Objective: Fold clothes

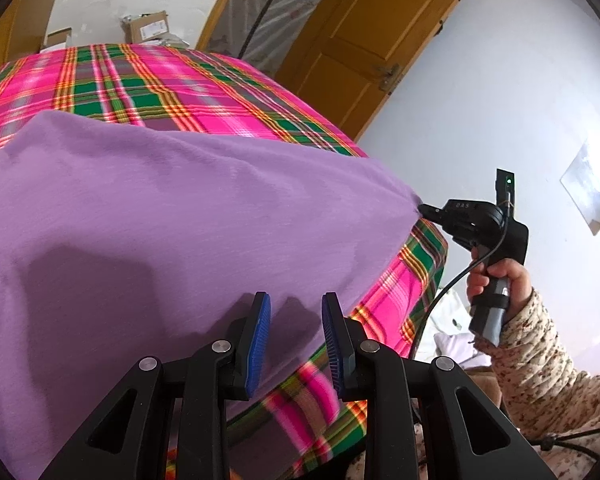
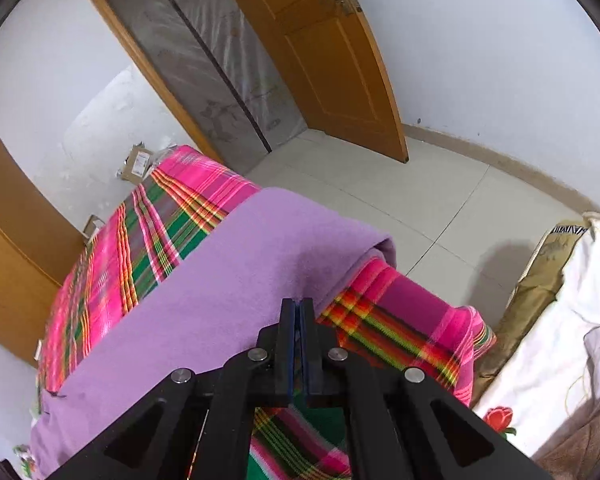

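- Left wrist view: the left gripper [image 1: 296,316] hangs spread apart, empty, just above the near edge of a purple cloth [image 1: 160,216] lying over a plaid-covered bed [image 1: 160,84]. At the cloth's far corner the right gripper [image 1: 426,211], held by a hand [image 1: 500,280], pinches the fabric.
- Right wrist view: the right gripper [image 2: 299,308] is pressed together on the purple cloth's [image 2: 228,272] edge, over the bed [image 2: 400,312].

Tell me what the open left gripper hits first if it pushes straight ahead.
Most likely the purple garment: its near edge lies directly beyond the left gripper, over the plaid sheet. Depth is uncertain in this fisheye view.
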